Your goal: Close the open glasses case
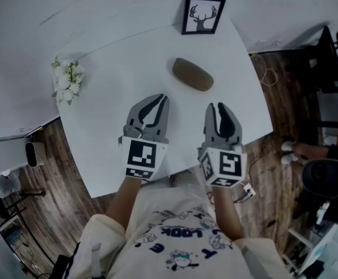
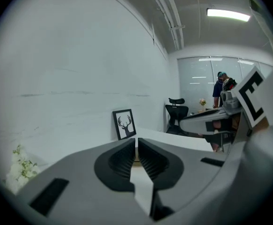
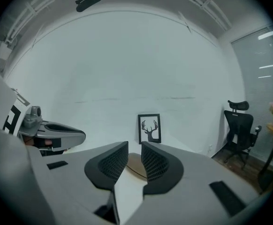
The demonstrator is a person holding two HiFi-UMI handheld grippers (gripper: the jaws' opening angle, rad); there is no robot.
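Observation:
A brown oval glasses case (image 1: 192,74) lies on the white table (image 1: 105,138), towards its far side; its shell looks closed, with no lid standing up. Both grippers hover over the table's near half, short of the case. My left gripper (image 1: 163,97) is shut, its tips meeting (image 2: 136,142) with nothing between them. My right gripper (image 1: 215,105) stands a little to the right of it. Its jaws are a narrow gap apart (image 3: 134,146) and empty. Part of the case (image 3: 135,165) shows through that gap, farther ahead.
A framed deer picture (image 1: 202,14) leans on the wall behind the case. White flowers (image 1: 67,80) sit at the table's left corner. A black office chair (image 1: 331,57) and cables are on the wooden floor to the right. A person (image 2: 223,86) stands far off by the windows.

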